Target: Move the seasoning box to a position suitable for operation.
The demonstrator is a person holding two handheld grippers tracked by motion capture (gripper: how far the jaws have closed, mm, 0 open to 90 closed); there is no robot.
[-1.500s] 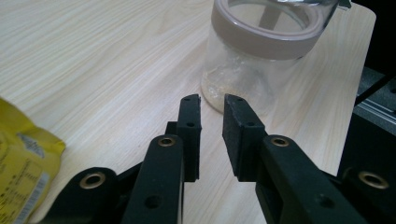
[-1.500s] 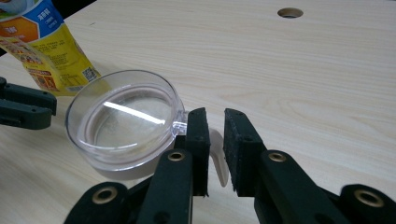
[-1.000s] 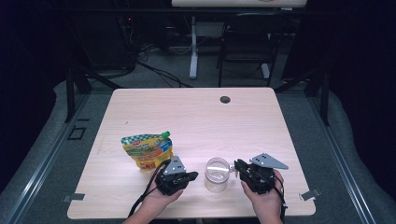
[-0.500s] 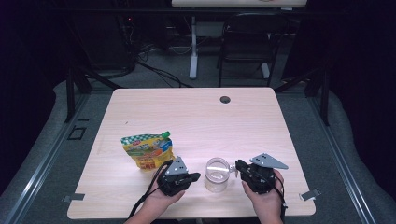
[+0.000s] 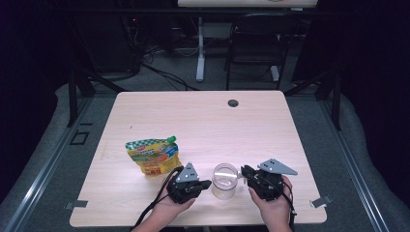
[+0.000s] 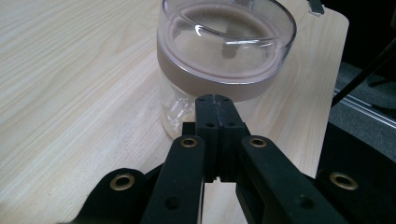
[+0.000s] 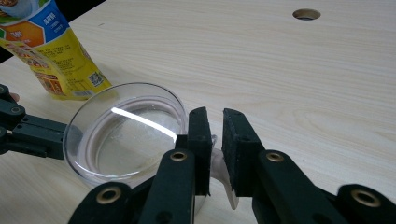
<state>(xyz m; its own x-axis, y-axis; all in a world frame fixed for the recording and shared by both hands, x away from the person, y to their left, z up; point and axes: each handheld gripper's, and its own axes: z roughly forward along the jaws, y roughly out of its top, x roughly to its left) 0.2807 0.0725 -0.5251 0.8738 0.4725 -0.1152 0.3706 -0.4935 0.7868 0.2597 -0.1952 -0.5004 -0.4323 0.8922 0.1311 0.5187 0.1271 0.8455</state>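
1 glass jar (image 5: 225, 181), 1 pouch (image 5: 152, 155) — 2 grippers flanking jar.

The yellow pouch (image 7: 51, 56) is cut off by the right gripper view's top-left corner; its small print is unreadable (likewise from above); the jar's clear tab (image 7: 219, 172) is partly hidden between jaws.

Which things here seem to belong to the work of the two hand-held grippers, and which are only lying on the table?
Likely in the job:
- clear glass jar with lid, between both tools
- left hand-held gripper, jaws shut, tips at the jar's side
- right hand-held gripper, jaws around the lid's clear tab

Lying about:
- yellow spouted pouch, apart from the jar
- table's cable hole
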